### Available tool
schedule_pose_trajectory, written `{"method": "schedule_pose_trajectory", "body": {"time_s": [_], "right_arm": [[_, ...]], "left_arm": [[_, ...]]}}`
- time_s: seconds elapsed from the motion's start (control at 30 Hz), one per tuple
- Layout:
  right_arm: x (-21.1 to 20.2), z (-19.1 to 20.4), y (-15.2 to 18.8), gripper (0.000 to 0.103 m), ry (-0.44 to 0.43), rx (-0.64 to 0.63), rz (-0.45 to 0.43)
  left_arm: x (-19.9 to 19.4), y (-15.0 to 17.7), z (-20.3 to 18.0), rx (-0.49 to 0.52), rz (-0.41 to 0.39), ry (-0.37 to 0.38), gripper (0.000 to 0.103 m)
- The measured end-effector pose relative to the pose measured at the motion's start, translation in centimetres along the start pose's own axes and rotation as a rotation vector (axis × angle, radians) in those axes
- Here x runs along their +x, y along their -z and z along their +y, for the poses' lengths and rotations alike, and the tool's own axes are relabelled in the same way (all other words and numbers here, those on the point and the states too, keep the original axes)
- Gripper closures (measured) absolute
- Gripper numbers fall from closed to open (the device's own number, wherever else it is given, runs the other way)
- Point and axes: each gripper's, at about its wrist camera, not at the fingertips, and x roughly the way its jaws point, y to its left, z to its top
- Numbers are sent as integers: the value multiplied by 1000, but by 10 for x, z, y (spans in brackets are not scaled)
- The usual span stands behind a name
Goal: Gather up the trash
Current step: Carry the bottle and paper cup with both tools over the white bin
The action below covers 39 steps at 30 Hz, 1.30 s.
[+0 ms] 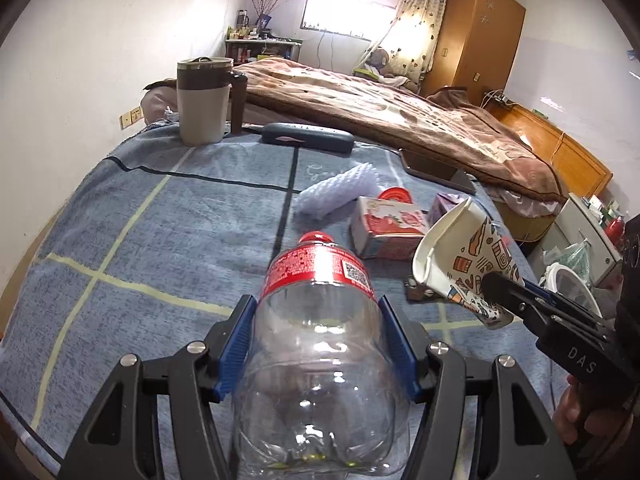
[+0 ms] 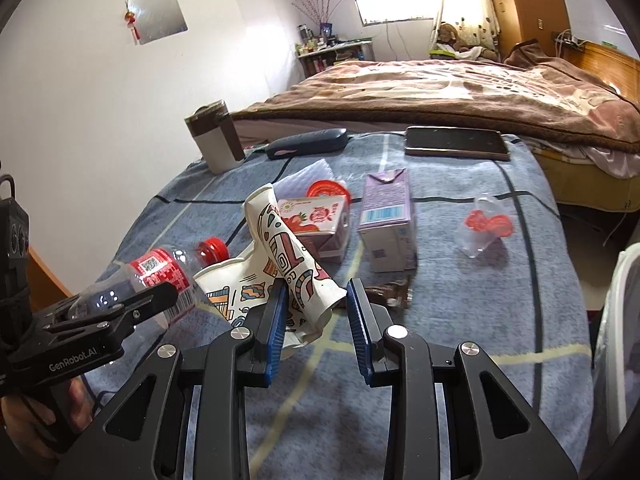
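My left gripper is shut on an empty clear plastic bottle with a red label and red cap, held above the blue cloth-covered table. The bottle also shows in the right wrist view. My right gripper is shut on a crumpled patterned paper cup, seen in the left wrist view at right. On the table lie a strawberry milk carton, a purple carton, a red lid, white foam netting, a clear wrapper with red pieces and a brown wrapper.
A brown and white mug, a dark glasses case and a tablet stand at the table's far side. A bed with a brown blanket lies beyond. A white bin with a bag stands at the right.
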Motion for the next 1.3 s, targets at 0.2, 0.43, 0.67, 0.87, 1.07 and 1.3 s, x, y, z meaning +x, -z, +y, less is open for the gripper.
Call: {"method": "schedule_pose_trajectory", "body": {"time_s": [0.2, 0.43, 0.67, 0.87, 1.07, 1.3], "right_arm": [[-24, -15, 2, 71, 17, 28, -48], [-54, -42, 5, 71, 60, 85, -99], [-89, -70, 8, 71, 146, 116, -163], [-114, -96, 11, 71, 222, 148, -203], [-143, -127, 18, 71, 286, 206, -238], [-163, -160, 30, 71, 378, 272, -250]], "left_arm": [[-13, -1, -29, 63, -41, 12, 39], [-22, -4, -69, 136, -73, 49, 39], [-23, -8, -117, 213, -89, 110, 39], [-19, -10, -160, 267, -92, 175, 39], [-13, -5, -208, 326, -85, 251, 39], [-7, 2, -264, 396, -63, 326, 39]]}}
